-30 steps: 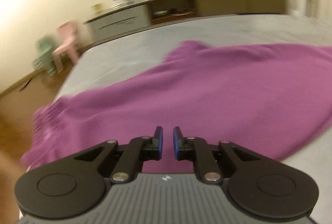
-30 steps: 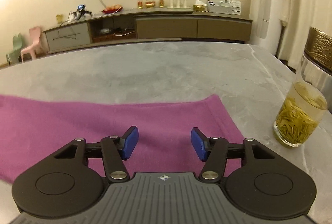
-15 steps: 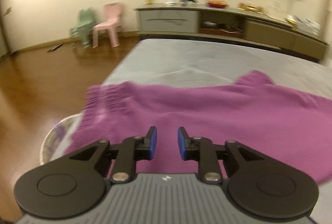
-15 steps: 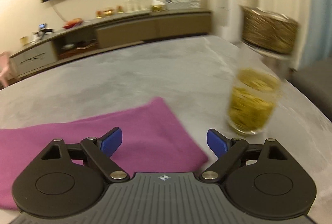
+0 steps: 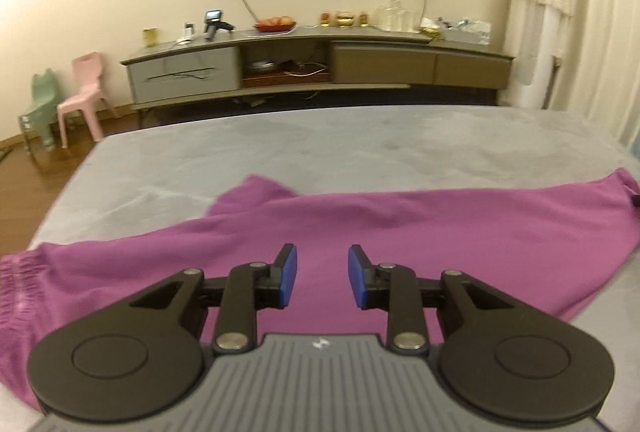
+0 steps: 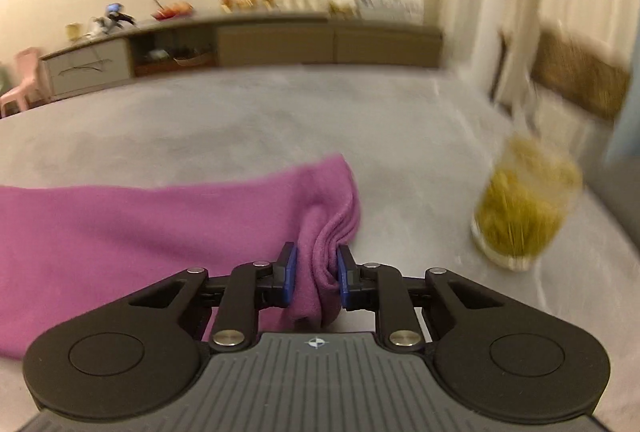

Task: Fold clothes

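Glass [image 6: 524,208] on table [image 6: 240,120] holds yellow-green leaves.

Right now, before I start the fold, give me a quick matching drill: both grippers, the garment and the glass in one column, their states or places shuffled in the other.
Things:
1. left gripper
2. right gripper
3. purple garment
4. glass of tea

States or places:
A. spread across the grey table
B. jaws closing on a bunched purple end
C. standing on the table to the right of the cloth
D. jaws opening, nothing between them

Pairs: 1-D, 2-B, 3-A, 4-C
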